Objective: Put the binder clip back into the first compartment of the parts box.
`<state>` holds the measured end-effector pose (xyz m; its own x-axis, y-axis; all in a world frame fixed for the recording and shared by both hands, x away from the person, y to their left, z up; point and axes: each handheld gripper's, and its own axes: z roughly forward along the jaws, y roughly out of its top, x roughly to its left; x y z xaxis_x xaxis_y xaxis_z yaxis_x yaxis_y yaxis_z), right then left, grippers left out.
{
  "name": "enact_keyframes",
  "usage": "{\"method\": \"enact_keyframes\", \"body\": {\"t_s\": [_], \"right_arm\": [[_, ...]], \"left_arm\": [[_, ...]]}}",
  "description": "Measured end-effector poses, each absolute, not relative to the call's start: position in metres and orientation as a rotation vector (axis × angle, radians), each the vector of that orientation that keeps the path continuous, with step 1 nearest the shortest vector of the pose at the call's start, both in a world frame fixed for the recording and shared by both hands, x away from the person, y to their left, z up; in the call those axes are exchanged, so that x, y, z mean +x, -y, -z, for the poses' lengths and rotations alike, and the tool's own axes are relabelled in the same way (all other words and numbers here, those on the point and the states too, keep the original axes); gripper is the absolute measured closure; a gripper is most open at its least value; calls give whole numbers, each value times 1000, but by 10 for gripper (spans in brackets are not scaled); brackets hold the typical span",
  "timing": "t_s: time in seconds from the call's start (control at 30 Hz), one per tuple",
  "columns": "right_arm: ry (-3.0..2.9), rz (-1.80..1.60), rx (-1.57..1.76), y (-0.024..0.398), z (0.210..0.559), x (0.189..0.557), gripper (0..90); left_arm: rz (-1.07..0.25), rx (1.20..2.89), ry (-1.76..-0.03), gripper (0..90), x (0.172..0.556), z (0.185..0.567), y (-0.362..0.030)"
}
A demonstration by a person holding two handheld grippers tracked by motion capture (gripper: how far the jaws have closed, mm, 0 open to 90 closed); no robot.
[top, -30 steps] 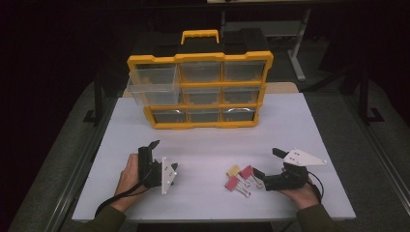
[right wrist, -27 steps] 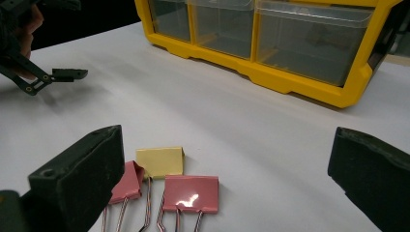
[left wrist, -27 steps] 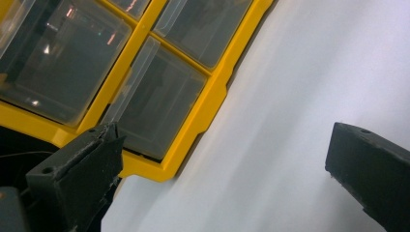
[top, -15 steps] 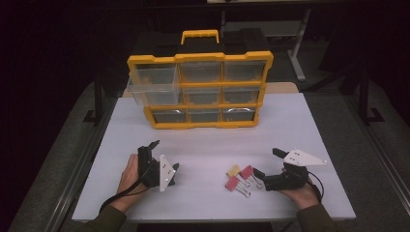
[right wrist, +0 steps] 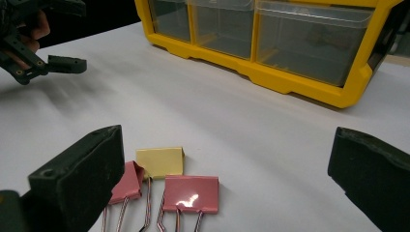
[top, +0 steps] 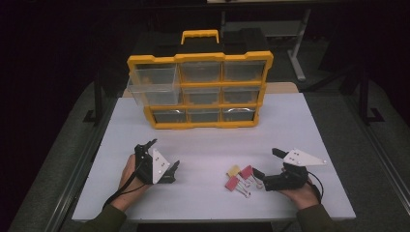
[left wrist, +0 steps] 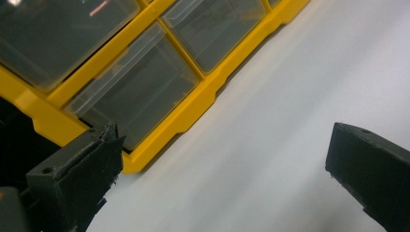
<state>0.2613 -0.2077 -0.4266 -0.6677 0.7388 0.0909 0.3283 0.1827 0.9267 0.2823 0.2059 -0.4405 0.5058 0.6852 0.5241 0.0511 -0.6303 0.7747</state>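
Note:
Three binder clips lie together on the white table [top: 208, 140]: a yellow one [top: 234, 170] [right wrist: 160, 162] and two pink ones [top: 247, 172] [right wrist: 191, 193], [top: 232, 183] [right wrist: 126, 183]. My right gripper [top: 268, 163] [right wrist: 227, 159] rests just right of them, open, its jaws wide apart with nothing between them. My left gripper [top: 161, 155] [left wrist: 222, 145] sits at the front left, also open and empty, pointing toward the yellow drawer organizer [top: 200, 89] [left wrist: 145, 87] [right wrist: 270, 43]. In the right gripper view the left gripper [right wrist: 48, 53] appears far off.
The organizer has clear drawers in three rows and a yellow handle [top: 199, 36]. Its top-left drawer [top: 152, 84] is pulled out toward me. Bare table lies between the grippers and the organizer. Dark floor surrounds the table.

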Motion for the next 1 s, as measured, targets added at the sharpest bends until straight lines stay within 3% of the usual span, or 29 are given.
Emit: {"method": "enact_keyframes", "body": {"t_s": [1.0], "right_arm": [[-2088, -1485, 1005, 208, 427, 261, 0]], "left_arm": [[-780, 1851, -789, 0, 295, 437, -220]]}}
